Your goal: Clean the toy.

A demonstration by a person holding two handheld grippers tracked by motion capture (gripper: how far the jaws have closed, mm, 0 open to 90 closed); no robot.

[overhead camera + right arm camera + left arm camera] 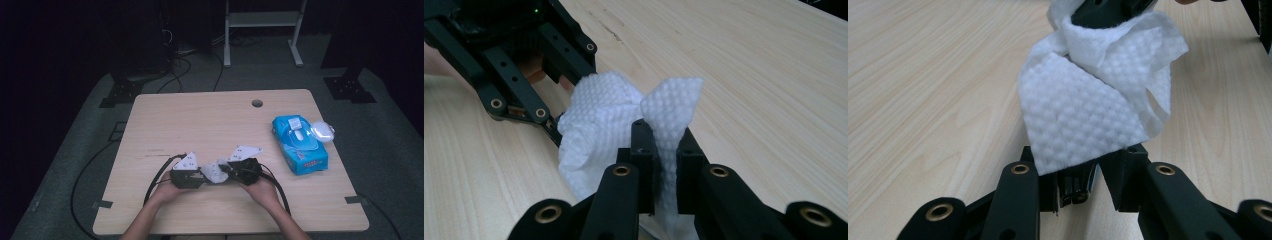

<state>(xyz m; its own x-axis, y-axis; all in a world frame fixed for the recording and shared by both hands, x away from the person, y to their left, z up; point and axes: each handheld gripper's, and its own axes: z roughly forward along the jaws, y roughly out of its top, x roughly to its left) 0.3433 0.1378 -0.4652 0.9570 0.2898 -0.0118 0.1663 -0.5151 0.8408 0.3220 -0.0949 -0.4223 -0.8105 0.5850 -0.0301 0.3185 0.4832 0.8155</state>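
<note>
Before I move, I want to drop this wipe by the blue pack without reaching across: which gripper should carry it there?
Probably the right gripper: it sits nearer the blue wipe pack at the table's right edge, and its jaws are clamped on the white wipe. The left gripper would have to release it first.

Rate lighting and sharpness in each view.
High view: table evenly lit, room around it nearly black, wipe small and soft. Left gripper view: wipe bright and crisp, its weave clear; far tabletop blurs. Right gripper view: wipe sharp between the right gripper jaws, slight glare on wood.
</note>
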